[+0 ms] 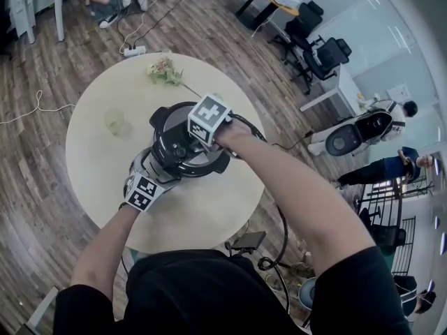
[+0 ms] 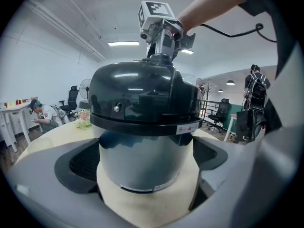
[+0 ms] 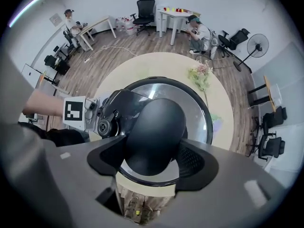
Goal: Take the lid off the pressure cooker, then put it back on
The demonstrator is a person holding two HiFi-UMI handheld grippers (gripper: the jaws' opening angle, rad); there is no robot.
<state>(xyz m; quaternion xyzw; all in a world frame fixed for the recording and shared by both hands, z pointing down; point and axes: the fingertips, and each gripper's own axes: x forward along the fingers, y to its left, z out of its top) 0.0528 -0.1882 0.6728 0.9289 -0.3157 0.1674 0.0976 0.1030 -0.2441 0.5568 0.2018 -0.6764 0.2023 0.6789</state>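
The round table [image 1: 91, 159] carried the pressure cooker [image 1: 183, 152] near its middle, well in from every edge, with the lid [image 2: 142, 94] seated on top. Your left gripper [image 2: 147, 175] sat low at the side, fingers clamped on the steel body [image 2: 142, 156]. Directly above, your right gripper [image 3: 152, 151] pointed straight down, fingers closed across the narrow width of the lid's black handle [image 3: 154, 127]. Straight up looked open; the glass [image 1: 115, 122] and flower sprig [image 1: 165, 72] stood well apart.
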